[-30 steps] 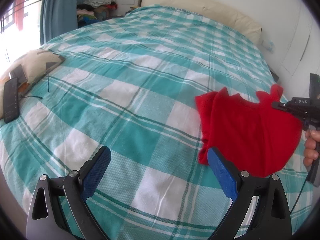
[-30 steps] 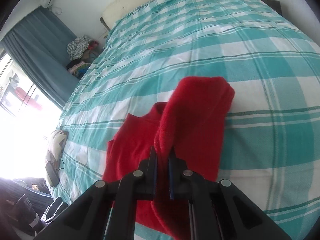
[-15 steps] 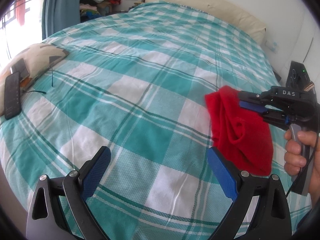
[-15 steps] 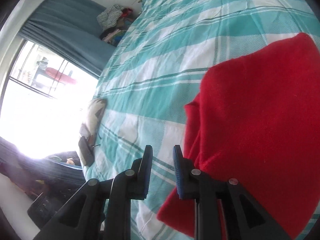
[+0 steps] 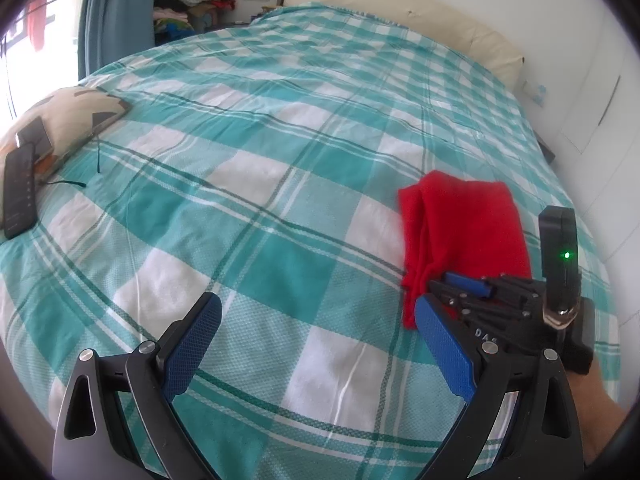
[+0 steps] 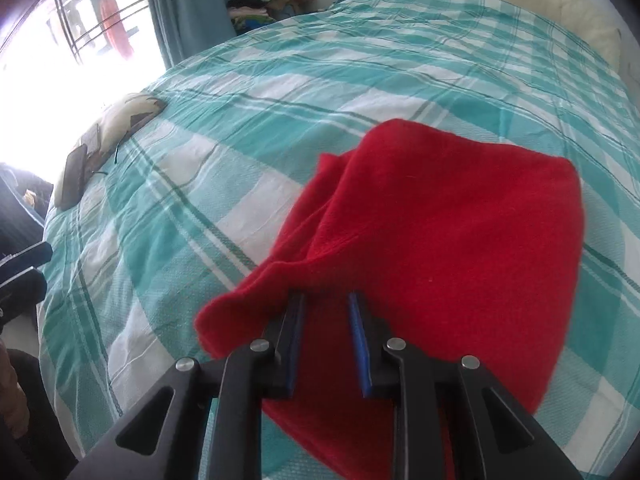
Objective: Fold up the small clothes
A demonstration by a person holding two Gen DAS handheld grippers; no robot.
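Note:
A small red garment (image 5: 464,224) lies folded over on the teal checked bed cover (image 5: 280,160), right of centre. In the right wrist view the red garment (image 6: 460,240) fills the middle, with a loose corner toward the lower left. My right gripper (image 6: 326,298) hovers at the garment's near edge, jaws a narrow gap apart, pads not pressing; red cloth shows in the gap. The left wrist view shows the right gripper (image 5: 444,280) low at the garment's near corner. My left gripper (image 5: 316,304) is open wide over bare bed cover, left of the garment, holding nothing.
A patterned cushion (image 5: 68,116) with a dark phone-like slab (image 5: 18,192) and a thin cable lies at the bed's left edge. A cream pillow (image 5: 400,16) runs along the head of the bed. A clothes pile (image 5: 192,4) sits by the blue curtain. White wall stands close on the right.
The right gripper carried a flap of the red garment across, let go of it, then swung round to the garment's near edge. The garment now lies narrower. The left gripper barely moved.

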